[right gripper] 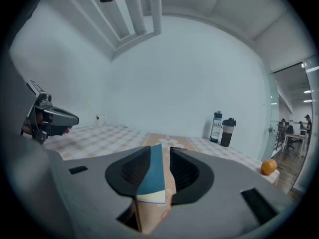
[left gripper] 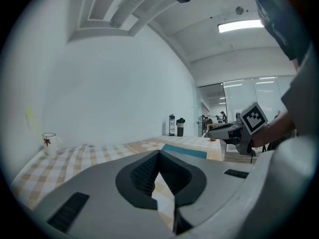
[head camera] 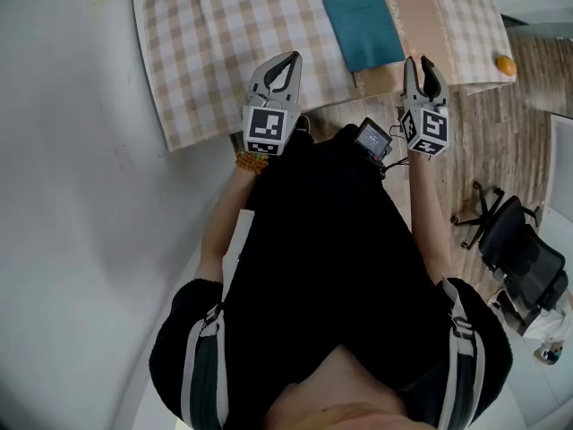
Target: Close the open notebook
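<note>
Notebook (head camera: 363,27) at 1 o'clock on checked cloth (head camera: 215,43), teal cover down, looks closed. Right gripper (head camera: 421,64) at its 5 o'clock, jaws wide, empty, clear of it. Left gripper (head camera: 288,61) pinched tight, empty. Risk: unpressed cover springs open; low pass snags corner.

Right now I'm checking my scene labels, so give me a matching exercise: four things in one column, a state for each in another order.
Things:
1. notebook
2. bottles
3. left gripper
4. right gripper

States:
A. jaws apart, nothing gripped
B. closed, teal cover up
C. jaws together
D. upright, side by side

Pairs: 1-B, 2-D, 3-C, 4-A
</note>
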